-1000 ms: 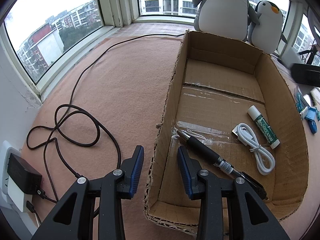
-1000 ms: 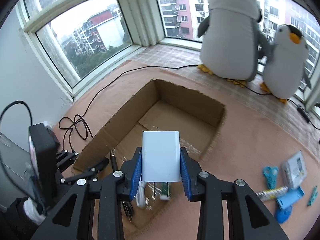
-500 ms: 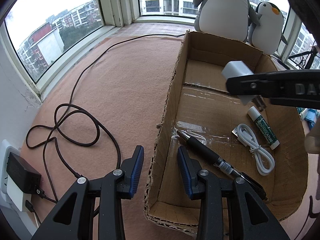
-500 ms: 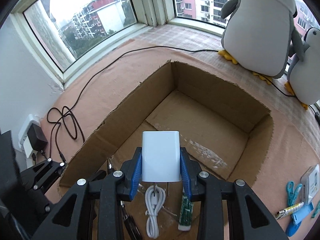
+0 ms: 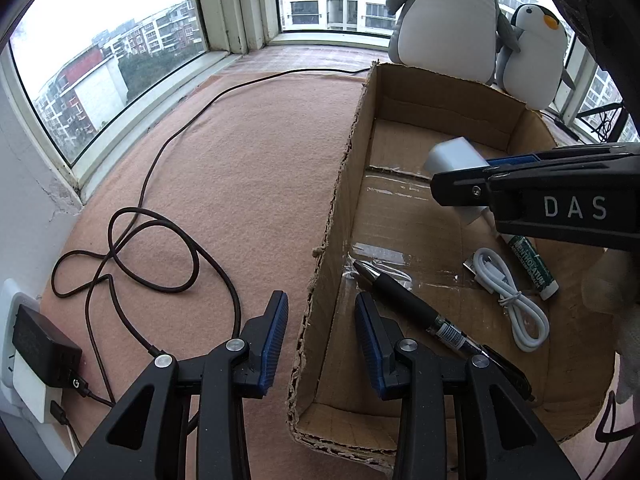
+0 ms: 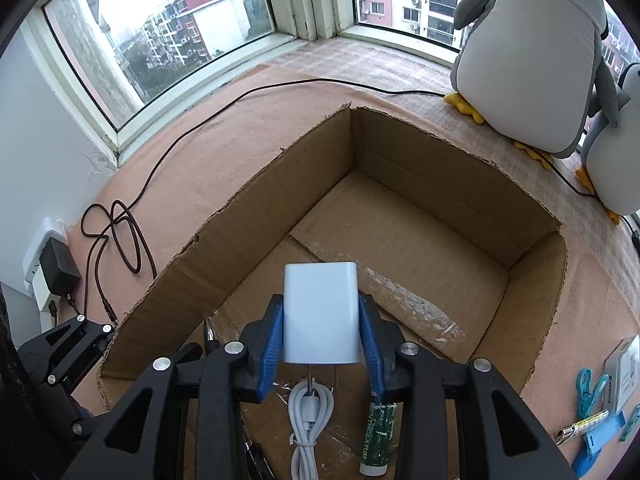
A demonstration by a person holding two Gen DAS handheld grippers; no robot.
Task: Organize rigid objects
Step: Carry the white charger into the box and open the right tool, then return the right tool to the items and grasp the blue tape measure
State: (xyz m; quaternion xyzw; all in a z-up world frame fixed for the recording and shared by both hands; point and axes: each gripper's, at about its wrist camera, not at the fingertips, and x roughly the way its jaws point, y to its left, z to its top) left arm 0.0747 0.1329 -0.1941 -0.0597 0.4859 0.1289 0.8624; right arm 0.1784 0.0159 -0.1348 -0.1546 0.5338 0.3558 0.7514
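We see pink carpet (image 5: 248,184) by bay windows (image 6: 160,40); left gripper (image 5: 320,320) pinches the box wall (image 5: 320,280), right gripper (image 6: 320,328) pinches a white charger (image 6: 320,312).

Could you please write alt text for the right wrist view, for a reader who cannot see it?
The right tool grips a white charger, prongs down, above an open cardboard box. On the box floor below lie a coiled white cable and a green lip balm tube. Two plush penguins sit by the window.

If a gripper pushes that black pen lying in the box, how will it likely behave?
The black pen looks stiff, so it should shift in one piece. Its round barrel lies flat on the cardboard box floor, so a sideways push would probably roll it. Pushed along its length, it would likely slide.
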